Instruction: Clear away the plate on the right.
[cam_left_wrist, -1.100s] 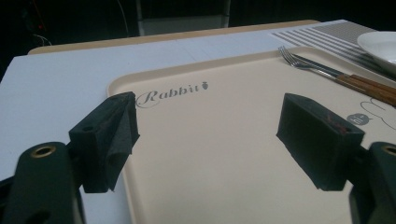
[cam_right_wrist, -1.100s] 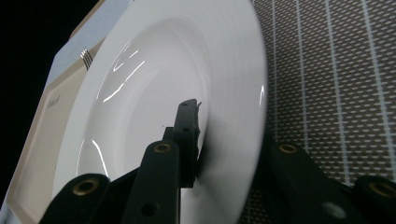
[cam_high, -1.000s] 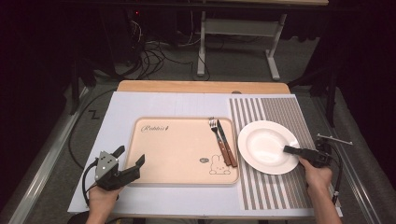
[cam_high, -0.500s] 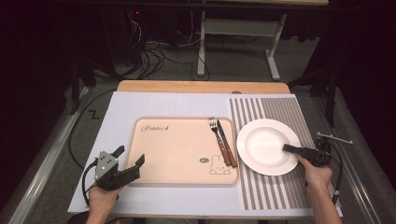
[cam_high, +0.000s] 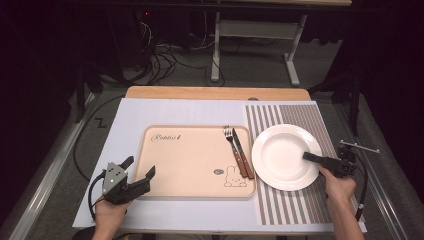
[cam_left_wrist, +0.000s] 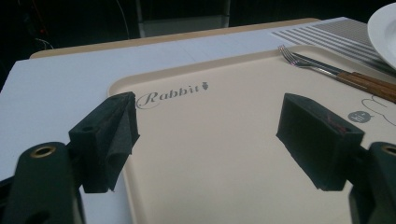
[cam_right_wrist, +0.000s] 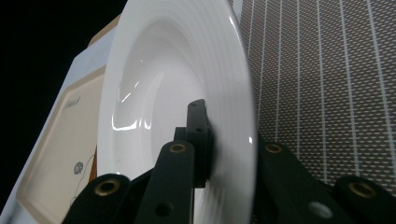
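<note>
A white plate (cam_high: 282, 155) lies on the striped mat (cam_high: 300, 200), right of a beige tray (cam_high: 190, 160). My right gripper (cam_high: 307, 156) reaches in from the right, and its jaws have just been closing with the plate's near-right rim between them. In the right gripper view they clamp the plate (cam_right_wrist: 154, 93), one jaw on top of the rim and one beneath; right gripper (cam_right_wrist: 210, 135). My left gripper (cam_high: 140, 166) rests open at the tray's near-left corner. Nothing is between the left gripper's (cam_left_wrist: 205, 135) jaws but bare tray (cam_left_wrist: 210, 177).
A fork (cam_high: 231, 140) and a wood-handled knife (cam_high: 242, 155) lie side by side on the tray's right part, close to the plate. A pale placemat (cam_high: 130, 115) covers the wooden table. A metal stand and cables are on the floor beyond.
The plate has edged slightly to the left with the right gripper at its rim. The left gripper has stayed where it was.
</note>
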